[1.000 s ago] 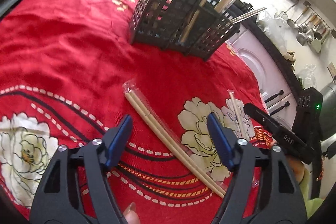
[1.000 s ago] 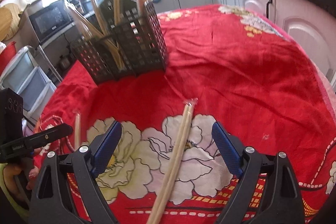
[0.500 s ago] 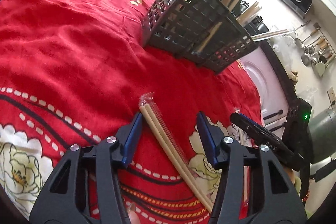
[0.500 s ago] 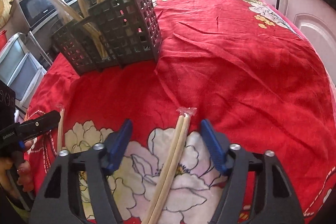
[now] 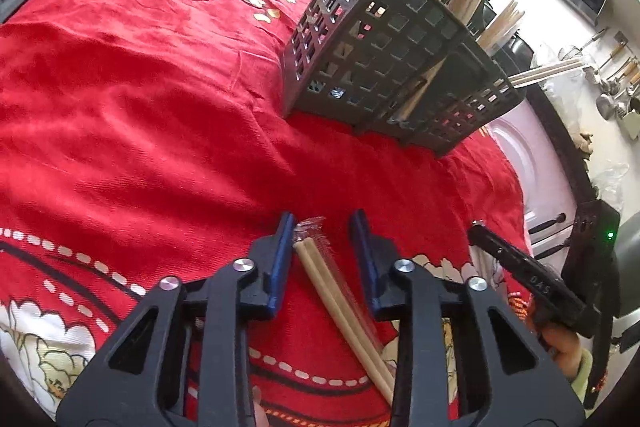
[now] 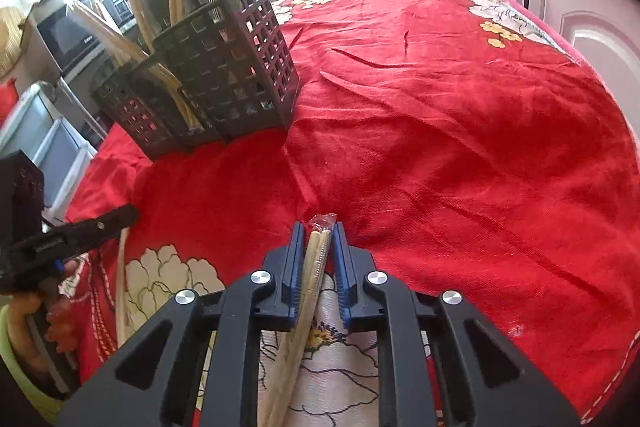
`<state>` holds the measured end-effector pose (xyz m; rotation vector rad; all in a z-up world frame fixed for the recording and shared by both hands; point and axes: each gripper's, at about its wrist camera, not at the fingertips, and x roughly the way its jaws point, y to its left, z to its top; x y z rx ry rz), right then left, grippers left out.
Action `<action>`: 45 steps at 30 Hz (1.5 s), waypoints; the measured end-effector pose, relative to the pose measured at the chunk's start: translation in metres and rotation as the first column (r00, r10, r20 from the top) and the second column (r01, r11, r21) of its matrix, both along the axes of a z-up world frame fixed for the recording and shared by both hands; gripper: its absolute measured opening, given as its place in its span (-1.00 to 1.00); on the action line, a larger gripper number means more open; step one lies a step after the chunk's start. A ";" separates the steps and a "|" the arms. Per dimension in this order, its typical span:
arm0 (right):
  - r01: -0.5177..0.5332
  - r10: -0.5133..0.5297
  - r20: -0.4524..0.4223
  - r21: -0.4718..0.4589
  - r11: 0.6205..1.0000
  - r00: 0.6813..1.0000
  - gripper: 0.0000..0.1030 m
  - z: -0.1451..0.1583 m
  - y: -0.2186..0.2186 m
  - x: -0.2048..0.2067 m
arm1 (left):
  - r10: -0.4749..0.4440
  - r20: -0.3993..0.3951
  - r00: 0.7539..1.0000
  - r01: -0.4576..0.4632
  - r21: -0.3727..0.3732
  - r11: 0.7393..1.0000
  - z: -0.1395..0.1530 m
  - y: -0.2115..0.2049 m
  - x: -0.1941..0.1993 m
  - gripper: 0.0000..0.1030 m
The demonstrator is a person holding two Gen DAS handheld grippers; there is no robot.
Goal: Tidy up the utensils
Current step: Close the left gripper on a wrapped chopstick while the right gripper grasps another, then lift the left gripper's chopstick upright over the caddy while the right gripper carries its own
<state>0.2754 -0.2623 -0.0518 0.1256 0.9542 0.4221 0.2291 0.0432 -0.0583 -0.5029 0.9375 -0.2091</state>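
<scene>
Chopsticks in clear sleeves, left pair (image 5: pixel 332 291) and right pair (image 6: pixel 316 259), flat on the red tablecloth (image 5: pixel 140 107), well short of the black slotted basket (image 5: pixel 384 67) with other sticks upright in it.

Lower and closer over both pairs than a second ago, and far narrower than the wide spread seen then.

Left gripper (image 5: pixel 323 223): closing, narrowed but not yet gripping; one pad against the left pair's tip, the other clear of it.

Right gripper (image 6: pixel 318 227): closing, nearly shut, snug on both sides of the right pair near its wrapped end.

Probably the grasp step, almost made on the right, a moment behind on the left. Not yet lifted; the carry to the basket remains.
</scene>
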 end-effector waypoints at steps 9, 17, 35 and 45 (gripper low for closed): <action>-0.065 0.064 0.026 0.074 0.995 0.998 -0.87 0.011 0.013 -0.011 | -0.017 0.038 0.999 0.019 -0.045 0.999 0.007 0.006 -0.006 -0.92; -0.138 0.131 0.086 0.078 0.987 0.988 -0.88 0.035 0.033 -0.027 | -0.019 0.159 0.987 0.027 -0.049 0.998 0.046 0.011 -0.021 -0.93; -0.212 0.132 0.468 0.123 0.969 0.874 -0.88 0.156 0.057 -0.042 | -0.039 0.436 0.899 0.043 0.001 0.999 0.164 0.017 -0.025 -0.94; -0.202 0.073 0.614 0.143 0.969 0.786 -0.88 0.210 0.055 -0.038 | -0.044 0.565 0.824 0.028 0.037 0.999 0.233 0.019 -0.020 -0.94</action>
